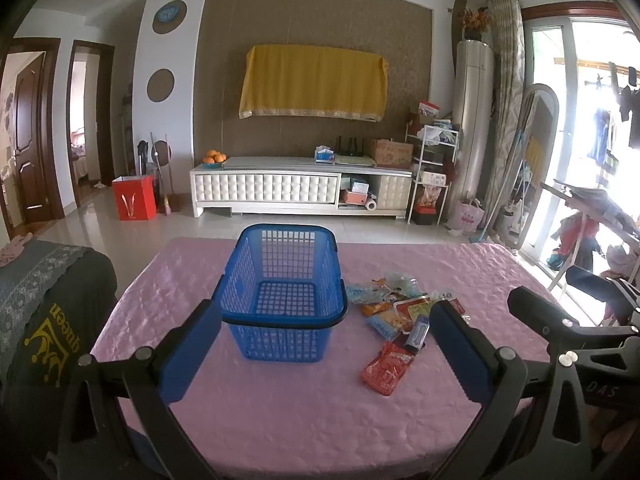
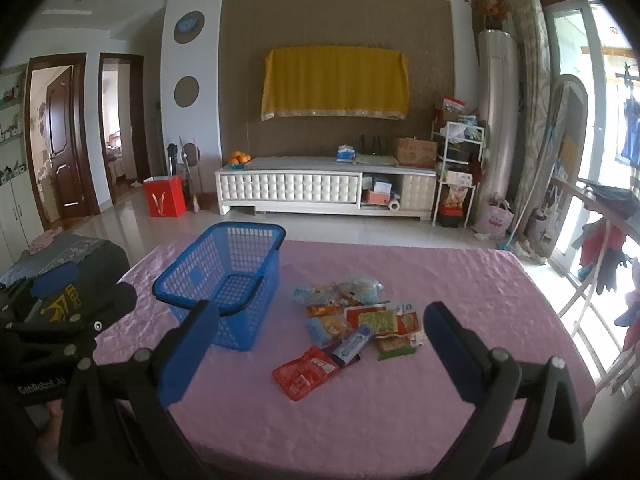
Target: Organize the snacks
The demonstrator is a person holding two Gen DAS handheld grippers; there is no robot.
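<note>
An empty blue plastic basket stands on the pink tablecloth. To its right lies a loose pile of snack packets, with a red packet nearest me and a blue stick pack beside it. My left gripper is open, held above the near table edge in front of the basket. My right gripper is open too, hovering short of the snack pile with nothing between its fingers.
A chair back draped with dark cloth stands at the table's left. Beyond the table are tiled floor, a white TV cabinet, a red bag and a drying rack by the window at right.
</note>
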